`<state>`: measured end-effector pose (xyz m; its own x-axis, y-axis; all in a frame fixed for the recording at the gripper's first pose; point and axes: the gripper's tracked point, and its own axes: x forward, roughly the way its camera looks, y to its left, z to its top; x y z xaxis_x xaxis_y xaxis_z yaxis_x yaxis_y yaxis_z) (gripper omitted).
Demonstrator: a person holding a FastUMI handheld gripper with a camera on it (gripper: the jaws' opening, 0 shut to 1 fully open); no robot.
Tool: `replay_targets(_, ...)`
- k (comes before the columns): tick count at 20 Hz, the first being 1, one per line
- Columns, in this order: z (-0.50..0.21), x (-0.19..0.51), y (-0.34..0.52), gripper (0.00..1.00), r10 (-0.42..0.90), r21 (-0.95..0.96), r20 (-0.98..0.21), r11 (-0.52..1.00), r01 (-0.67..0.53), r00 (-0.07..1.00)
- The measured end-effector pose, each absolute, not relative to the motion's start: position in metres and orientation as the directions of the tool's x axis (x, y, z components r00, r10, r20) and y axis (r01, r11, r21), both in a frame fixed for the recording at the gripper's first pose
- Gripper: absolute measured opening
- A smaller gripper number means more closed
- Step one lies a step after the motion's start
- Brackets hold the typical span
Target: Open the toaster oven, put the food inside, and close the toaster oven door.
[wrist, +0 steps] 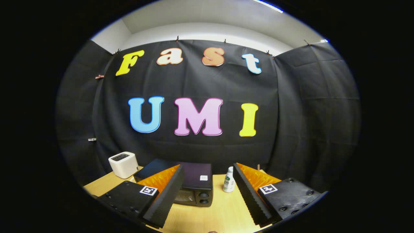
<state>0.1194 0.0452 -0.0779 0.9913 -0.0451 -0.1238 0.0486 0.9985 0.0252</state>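
A black toaster oven [192,184] sits on the wooden table [220,213], just ahead of my fingers and partly behind the left one. Its glass door looks closed, with two round knobs at its right side. My gripper [205,197] hangs above the table with its fingers wide apart and nothing between them. The left finger [165,197] covers the oven's left front. No food item can be made out.
A small white toaster [123,164] stands at the back left of the table. A little white bottle with a green label [229,183] stands right of the oven, between the fingers. Black cloth walls close in the table's back and sides.
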Motion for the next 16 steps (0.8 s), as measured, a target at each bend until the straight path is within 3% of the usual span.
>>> replay_targets(6,-0.017,0.053,-0.014,0.97,-0.127,-0.002,-0.003,0.992,0.127,0.992)
replay_targets(16,-0.01,-0.047,-0.006,0.98,-0.118,-0.036,-0.034,0.993,0.117,0.992)
